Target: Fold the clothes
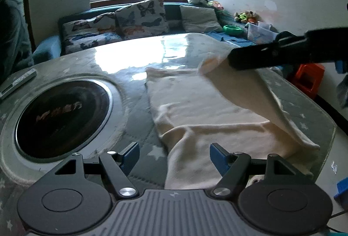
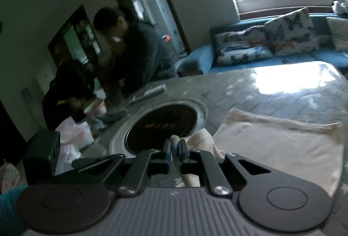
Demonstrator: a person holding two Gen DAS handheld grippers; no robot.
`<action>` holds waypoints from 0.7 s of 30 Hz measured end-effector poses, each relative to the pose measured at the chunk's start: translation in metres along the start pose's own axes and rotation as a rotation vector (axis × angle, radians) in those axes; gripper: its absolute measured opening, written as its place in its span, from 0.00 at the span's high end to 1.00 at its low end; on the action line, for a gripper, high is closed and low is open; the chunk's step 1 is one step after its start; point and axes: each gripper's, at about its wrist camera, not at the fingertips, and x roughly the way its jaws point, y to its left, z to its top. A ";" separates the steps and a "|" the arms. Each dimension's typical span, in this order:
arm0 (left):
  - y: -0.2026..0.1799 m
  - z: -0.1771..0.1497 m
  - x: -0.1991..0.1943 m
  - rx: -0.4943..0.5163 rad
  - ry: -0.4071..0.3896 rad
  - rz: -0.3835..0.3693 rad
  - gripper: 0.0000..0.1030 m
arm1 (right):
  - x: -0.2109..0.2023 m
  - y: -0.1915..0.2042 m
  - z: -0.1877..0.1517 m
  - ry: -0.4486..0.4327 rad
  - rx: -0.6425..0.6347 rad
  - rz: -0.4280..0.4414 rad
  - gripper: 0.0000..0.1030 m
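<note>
We are pinching a soft cream knit garment [image 2: 271, 144] in our right hand-held gripper [image 2: 174, 150], lifting it toward ten o'clock over the glossy grey bench [image 1: 121, 62]; our left hand-held gripper [image 1: 174, 154] is hanging released.

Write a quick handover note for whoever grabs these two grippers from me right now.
Left gripper: jaws open, empty, over the near edge of the cream garment.
Right gripper: jaws pinched on a corner of the garment, lifted and carried over the rest.
Garment lies on the table, beside the round cooktop.
Done: first fold started.
Left: lay the corner down, smooth, finish folding.
</note>
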 end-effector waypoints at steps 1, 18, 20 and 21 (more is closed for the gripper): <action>0.001 -0.001 0.000 -0.005 0.001 0.003 0.28 | 0.003 0.000 -0.001 0.006 -0.005 0.005 0.87; -0.022 0.013 0.012 0.034 -0.006 -0.055 0.28 | -0.096 -0.041 -0.017 -0.057 -0.124 -0.298 0.15; -0.024 0.016 0.019 0.029 0.000 -0.051 0.28 | -0.108 -0.048 -0.027 -0.066 -0.115 -0.326 0.09; -0.024 0.016 0.022 0.024 0.007 -0.052 0.28 | -0.113 -0.051 -0.032 -0.069 -0.108 -0.337 0.04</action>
